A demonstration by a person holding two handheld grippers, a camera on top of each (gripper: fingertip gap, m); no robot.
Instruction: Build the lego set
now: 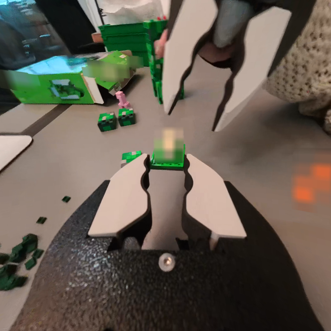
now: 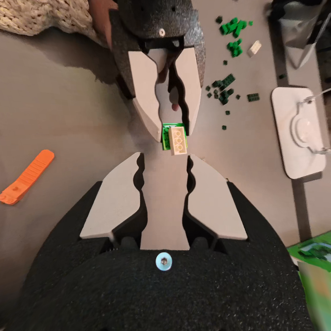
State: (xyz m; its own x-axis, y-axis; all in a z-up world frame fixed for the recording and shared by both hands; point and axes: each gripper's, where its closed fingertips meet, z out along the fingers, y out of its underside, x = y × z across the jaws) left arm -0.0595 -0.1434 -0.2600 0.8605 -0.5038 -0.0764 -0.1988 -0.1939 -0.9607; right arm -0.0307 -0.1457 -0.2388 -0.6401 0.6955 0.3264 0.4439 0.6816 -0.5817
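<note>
Two grippers are meeting: the left gripper (image 2: 174, 137) is clamping the green-and-tan brick assembly (image 2: 174, 139). Wide-jawed and carrying nothing, the right gripper (image 2: 164, 157) is hovering just beside the assembly, the tan brick's long axis pointing toward it.

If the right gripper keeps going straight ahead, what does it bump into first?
Most likely the tan brick sitting on the small green build that the left gripper holds. It lies right ahead of the open right gripper, though depth is hard to judge.
</note>
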